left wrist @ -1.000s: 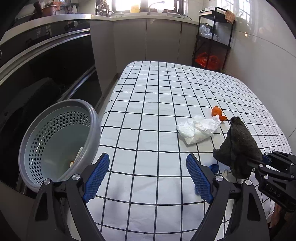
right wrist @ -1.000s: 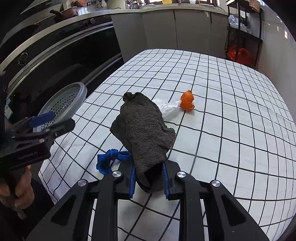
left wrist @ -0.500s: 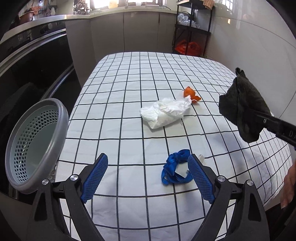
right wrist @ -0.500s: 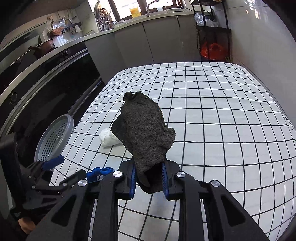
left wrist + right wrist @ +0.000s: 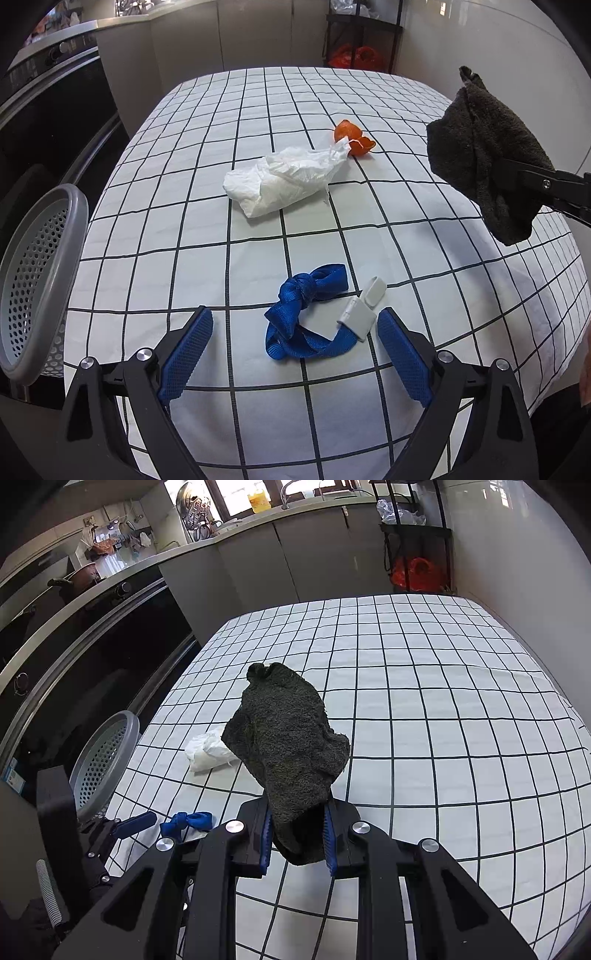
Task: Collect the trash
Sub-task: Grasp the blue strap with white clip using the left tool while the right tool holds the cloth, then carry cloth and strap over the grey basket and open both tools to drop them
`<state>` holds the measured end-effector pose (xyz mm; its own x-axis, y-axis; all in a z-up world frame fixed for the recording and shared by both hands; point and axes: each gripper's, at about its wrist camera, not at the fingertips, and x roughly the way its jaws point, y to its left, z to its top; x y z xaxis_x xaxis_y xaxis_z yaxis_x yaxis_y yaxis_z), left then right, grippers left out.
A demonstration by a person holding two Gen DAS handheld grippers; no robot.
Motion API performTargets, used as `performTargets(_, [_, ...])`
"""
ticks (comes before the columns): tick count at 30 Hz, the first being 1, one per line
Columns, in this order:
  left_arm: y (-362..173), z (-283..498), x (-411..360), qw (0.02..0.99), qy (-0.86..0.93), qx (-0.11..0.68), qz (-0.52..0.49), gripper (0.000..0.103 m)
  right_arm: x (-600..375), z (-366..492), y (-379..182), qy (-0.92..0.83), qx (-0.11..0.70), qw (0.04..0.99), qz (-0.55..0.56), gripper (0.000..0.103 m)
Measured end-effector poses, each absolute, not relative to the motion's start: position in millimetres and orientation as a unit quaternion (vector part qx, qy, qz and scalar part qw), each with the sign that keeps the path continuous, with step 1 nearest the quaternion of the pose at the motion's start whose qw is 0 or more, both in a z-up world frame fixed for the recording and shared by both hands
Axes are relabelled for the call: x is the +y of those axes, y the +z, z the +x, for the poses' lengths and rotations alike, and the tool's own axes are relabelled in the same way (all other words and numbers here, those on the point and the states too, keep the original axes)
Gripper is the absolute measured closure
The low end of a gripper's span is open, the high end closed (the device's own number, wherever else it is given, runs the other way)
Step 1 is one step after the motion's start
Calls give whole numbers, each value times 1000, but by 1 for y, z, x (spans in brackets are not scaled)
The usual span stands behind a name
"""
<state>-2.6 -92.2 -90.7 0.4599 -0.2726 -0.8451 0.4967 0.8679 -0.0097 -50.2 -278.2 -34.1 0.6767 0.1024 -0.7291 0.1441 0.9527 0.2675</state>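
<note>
On the checked tablecloth (image 5: 207, 229) lie a crumpled white wrapper (image 5: 284, 181), orange peel (image 5: 352, 136) behind it, and a knotted blue strap (image 5: 306, 310) with a white clip (image 5: 360, 314). My left gripper (image 5: 294, 317) hovers low over the strap, its jaws opening wide; the strap lies between the fingertips, untouched. My right gripper (image 5: 297, 812) is shut on a dark grey cloth (image 5: 291, 738), held in the air above the table's right side (image 5: 484, 155). A grey perforated basket (image 5: 37, 280) hangs off the table's left edge. In the right wrist view the wrapper (image 5: 207, 751) and strap (image 5: 188, 821) show to the left.
A black oven front (image 5: 55, 140) runs along the left, close to the basket. Grey cabinets (image 5: 258, 565) and a black rack with a red bag (image 5: 417, 568) stand behind the table. A white wall (image 5: 517, 74) borders the right side.
My left gripper has swung right and down from the basket to the blue strap, jaws a little wider. The right gripper has carried the cloth up and to the right, off the strap.
</note>
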Motion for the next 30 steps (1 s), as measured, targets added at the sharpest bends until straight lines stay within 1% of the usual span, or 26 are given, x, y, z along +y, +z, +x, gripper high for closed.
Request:
performTargets(2, [-94,1,-92,844,-227,473,113,15,-279,-50,-35,-11,403,902,154,81])
performTargets(5, [-93,1,-93,847,-226,468,116,24,-280,-51,-35,-12,404,902,155,81])
performTargets(6, [-92,0,-93,847,-227,465,118,30,-280,-52,-35,-12,403,902,156,81])
performTargets(7, [-90,-1,-94,848,-230,463,119,38,-280,-52,-35,-13,403,902,156,81])
performTargets(8, [-89,-2,-95,848,-233,461,120,42,-280,-52,-35,-13,403,902,156,81])
performTargets(10, [-87,-5,-97,848,-239,458,122,61,-280,-52,-35,-13,403,902,157,81])
performTargets(11, [-87,-5,-98,847,-241,457,122,65,-280,-52,-35,-13,403,901,156,81])
performTargets(13, [-86,-4,-98,847,-243,458,122,79,-280,-52,-35,-13,404,901,156,82])
performTargets(20, [-78,-5,-89,856,-227,448,119,81,-275,-51,-35,-8,404,902,151,82])
performTargets(30, [-42,-10,-62,889,-195,399,111,81,-254,-48,-29,12,398,907,138,81])
